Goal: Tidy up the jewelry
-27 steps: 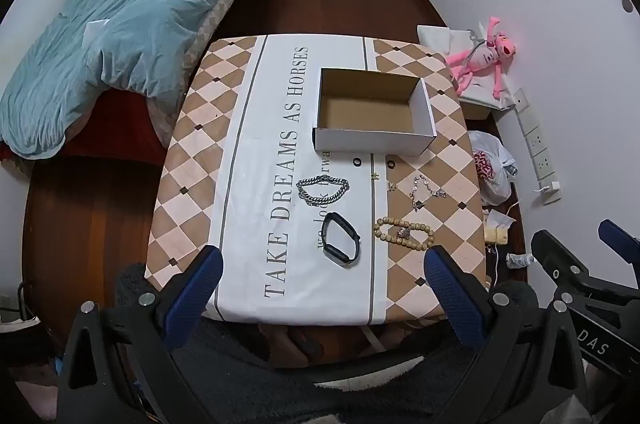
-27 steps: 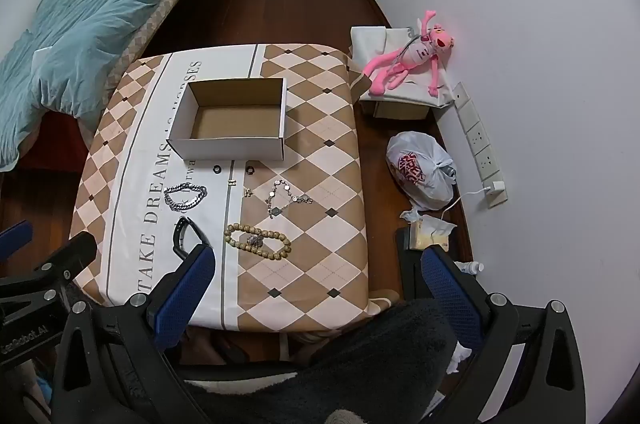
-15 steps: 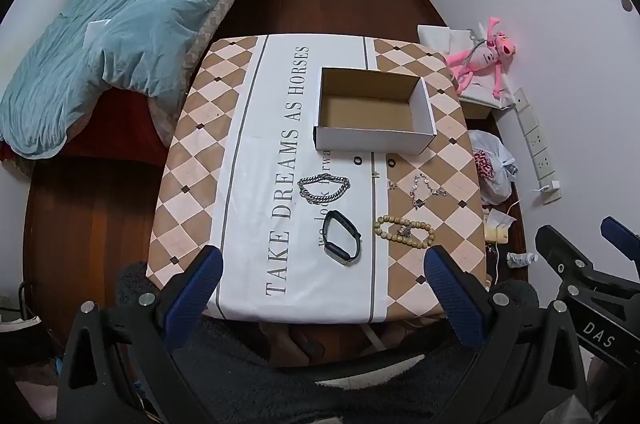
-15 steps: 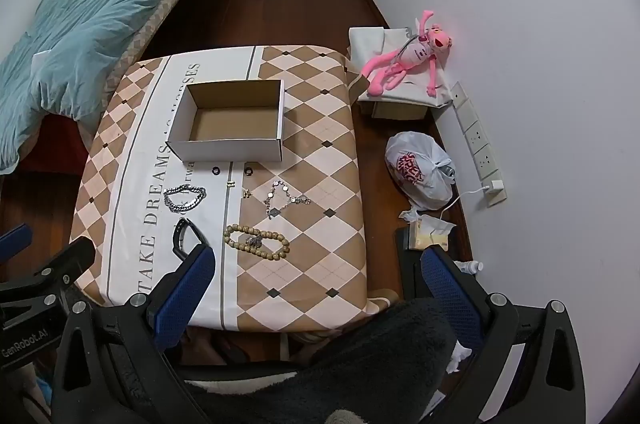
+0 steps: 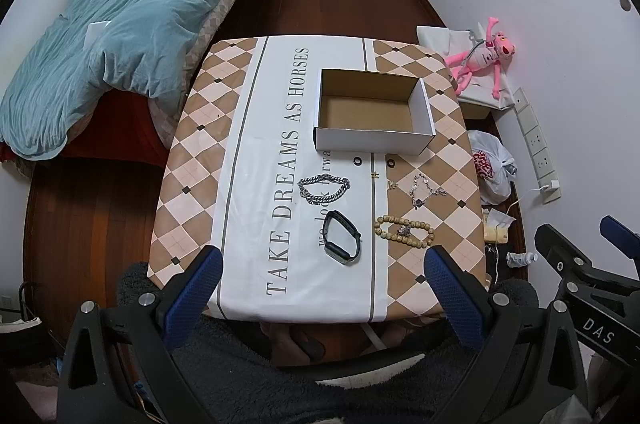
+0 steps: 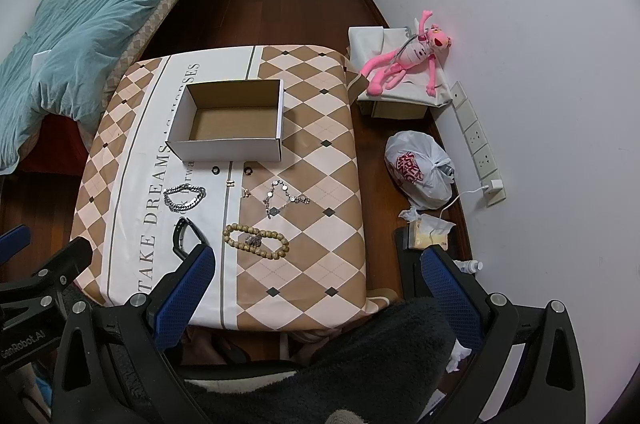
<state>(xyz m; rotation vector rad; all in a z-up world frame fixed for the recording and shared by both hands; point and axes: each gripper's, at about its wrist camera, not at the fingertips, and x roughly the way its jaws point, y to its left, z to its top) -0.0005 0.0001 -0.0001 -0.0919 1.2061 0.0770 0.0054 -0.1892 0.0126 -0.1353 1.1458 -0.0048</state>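
Note:
An empty white cardboard box [image 5: 374, 111] [image 6: 230, 121] stands on the table [image 5: 208, 159]. In front of it lie a silver chain bracelet [image 5: 324, 188] [image 6: 185, 197], a black band [image 5: 341, 238] [image 6: 185, 236], a wooden bead bracelet [image 5: 404, 232] [image 6: 256, 240], a silver charm bracelet [image 5: 424, 188] [image 6: 282, 199], two small black rings [image 5: 358, 160] [image 6: 216, 170] and small earrings [image 5: 375, 175]. My left gripper [image 5: 320, 300] and my right gripper [image 6: 316, 296] are both open and empty, held high above the table's near edge.
A bed with a teal duvet [image 5: 120, 35] stands left of the table. Right of it on the floor are a pink plush toy [image 6: 404, 61] on a box, a white plastic bag [image 6: 420, 169] and a power strip [image 6: 478, 143].
Both views have shifted slightly; the table and jewelry sit a little higher in frame. Nothing on the table has moved and both grippers stay open.

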